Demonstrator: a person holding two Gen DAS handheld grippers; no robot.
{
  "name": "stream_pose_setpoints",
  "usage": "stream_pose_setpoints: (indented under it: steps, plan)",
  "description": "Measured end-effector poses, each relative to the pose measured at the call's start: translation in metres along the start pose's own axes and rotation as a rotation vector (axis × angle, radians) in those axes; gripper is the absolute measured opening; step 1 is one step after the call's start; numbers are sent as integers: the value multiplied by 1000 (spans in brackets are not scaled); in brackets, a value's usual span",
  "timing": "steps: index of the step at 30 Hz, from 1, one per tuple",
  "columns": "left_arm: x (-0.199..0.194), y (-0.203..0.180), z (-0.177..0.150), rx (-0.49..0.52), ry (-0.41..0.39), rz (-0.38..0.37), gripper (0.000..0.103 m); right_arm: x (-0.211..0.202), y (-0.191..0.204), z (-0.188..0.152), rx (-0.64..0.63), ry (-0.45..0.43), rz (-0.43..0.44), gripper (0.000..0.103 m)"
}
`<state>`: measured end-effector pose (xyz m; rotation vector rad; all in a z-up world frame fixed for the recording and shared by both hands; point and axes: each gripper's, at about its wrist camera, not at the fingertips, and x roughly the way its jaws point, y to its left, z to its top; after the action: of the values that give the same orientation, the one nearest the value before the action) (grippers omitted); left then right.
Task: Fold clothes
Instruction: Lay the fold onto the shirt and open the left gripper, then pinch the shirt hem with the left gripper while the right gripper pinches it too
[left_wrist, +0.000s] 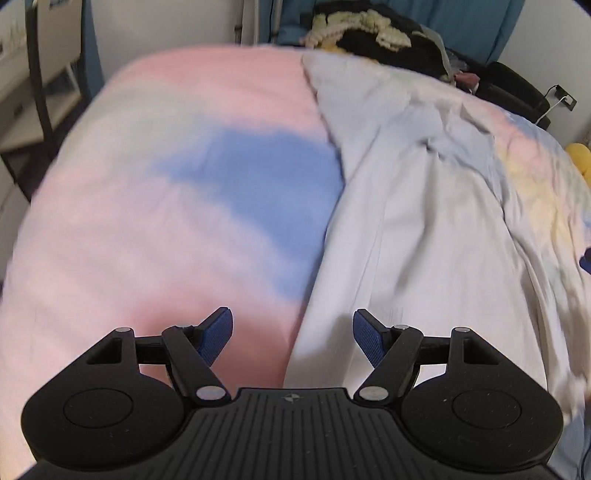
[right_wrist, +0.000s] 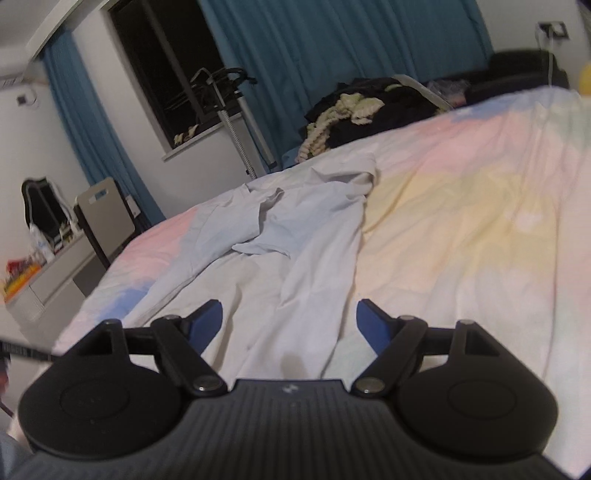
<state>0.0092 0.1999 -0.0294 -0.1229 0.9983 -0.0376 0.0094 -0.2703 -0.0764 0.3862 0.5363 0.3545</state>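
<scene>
A pale grey-white garment (left_wrist: 413, 221) lies spread and creased on the pastel bedspread (left_wrist: 147, 236). In the left wrist view it fills the right half of the bed, and my left gripper (left_wrist: 292, 334) hovers open over its left edge, nothing between the blue pads. In the right wrist view the same garment (right_wrist: 295, 251) runs away from me down the bed, with a rumpled fold near its far end. My right gripper (right_wrist: 289, 323) hangs open above the garment's near part, holding nothing.
A heap of dark and cream clothes (right_wrist: 369, 110) sits at the far end of the bed (right_wrist: 480, 206). Teal curtains (right_wrist: 332, 48) and a window stand behind. A chair (right_wrist: 105, 218) and a low cabinet (right_wrist: 55, 273) stand left of the bed.
</scene>
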Motion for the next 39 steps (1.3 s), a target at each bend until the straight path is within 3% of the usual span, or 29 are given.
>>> stream_pose_setpoints:
  steps: [3,5,7,9,10,11,13,19,22,25,28,30,32,33,35,39]
  plan:
    - [1,-4,-16,-2,93,-6,75,-17,3,-8,7,10,-27,82]
    - [-1,-13,-24,46,120,-50,75,-26,2,-14,51,18,-31,82]
    - [4,-22,-29,77,181,-45,73,-36,2,-19,79,4,-32,83]
    - [10,-28,-35,120,213,12,45,-44,2,-24,103,-6,-32,84]
    - [9,-29,-36,118,221,17,21,-45,2,-27,113,0,-30,84]
    - [6,-32,-34,119,217,19,6,-46,3,-29,119,6,-27,84]
    - [-10,-45,-30,166,183,29,4,-47,4,-32,120,14,-25,84]
    - [-63,-114,-19,340,126,-31,3,-40,5,-35,104,45,-44,84]
    - [-62,-151,-28,424,144,-69,3,-35,6,-37,92,69,-56,84]
    - [-34,-175,-46,451,181,-94,4,-33,6,-39,85,87,-49,84]
    - [-3,-187,-58,445,226,-86,6,-32,4,-42,97,109,-42,84]
    - [4,-193,-62,444,249,-91,18,-31,3,-44,106,128,-41,84]
    - [0,-197,-63,451,254,-151,86,-30,4,-46,105,152,-51,84]
    - [-8,-197,-64,462,231,-194,92,-29,5,-48,104,165,-54,84]
    - [-22,-194,-63,446,199,-253,93,-27,5,-51,108,193,-43,84]
    - [-41,-165,-43,269,135,-345,93,-19,6,-59,149,259,2,84]
